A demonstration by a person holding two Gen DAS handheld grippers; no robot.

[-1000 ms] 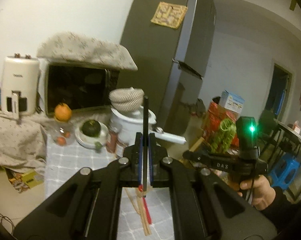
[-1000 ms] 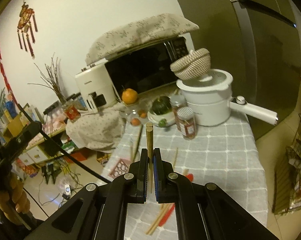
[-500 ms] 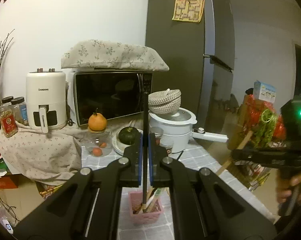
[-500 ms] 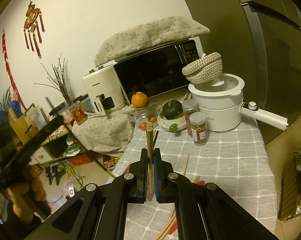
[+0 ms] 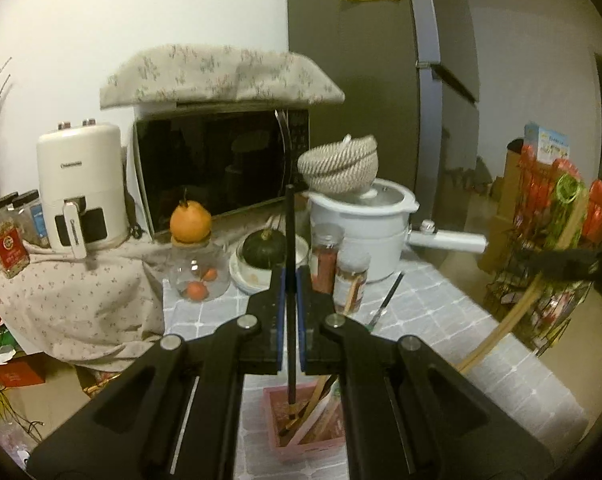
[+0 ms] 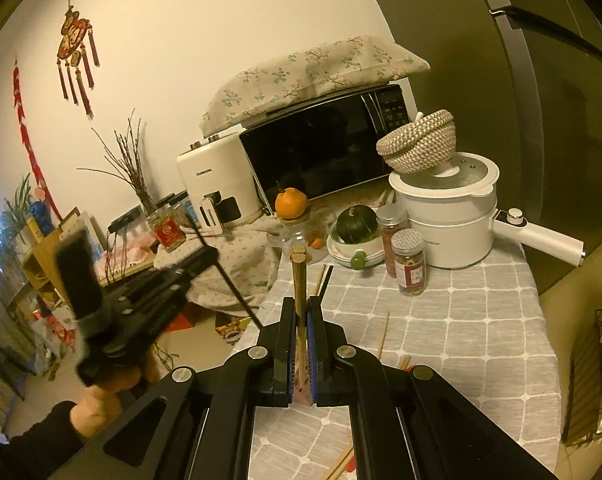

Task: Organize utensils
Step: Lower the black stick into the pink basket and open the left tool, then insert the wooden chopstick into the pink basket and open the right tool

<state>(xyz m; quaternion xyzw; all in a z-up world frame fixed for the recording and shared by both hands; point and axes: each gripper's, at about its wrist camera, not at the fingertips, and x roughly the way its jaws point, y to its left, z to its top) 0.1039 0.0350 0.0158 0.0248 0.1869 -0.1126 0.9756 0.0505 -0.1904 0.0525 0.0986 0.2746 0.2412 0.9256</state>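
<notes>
My left gripper (image 5: 289,280) is shut on a black chopstick (image 5: 289,232) held upright, its lower tip down in a pink utensil basket (image 5: 301,446) that holds several chopsticks. My right gripper (image 6: 301,308) is shut on a wooden chopstick pair (image 6: 299,276), also upright; the pair shows slanting at the right of the left wrist view (image 5: 513,316). The left gripper with its black chopstick shows at the left of the right wrist view (image 6: 141,300). Loose chopsticks lie on the grey checked tablecloth (image 6: 481,320): a black one (image 5: 387,298) and wooden ones (image 6: 383,334).
At the back stand a microwave (image 5: 221,168), a white air fryer (image 5: 81,188), a white pot (image 5: 365,224) with a woven basket on it, two spice jars (image 6: 409,264), a squash on a plate (image 5: 265,248) and an orange on a glass jar (image 5: 191,220). A fridge (image 5: 361,80) stands behind.
The left gripper has moved closer over the pink basket with the black chopstick tip now inside it. The right gripper has swung slightly, still holding the wooden chopsticks.
</notes>
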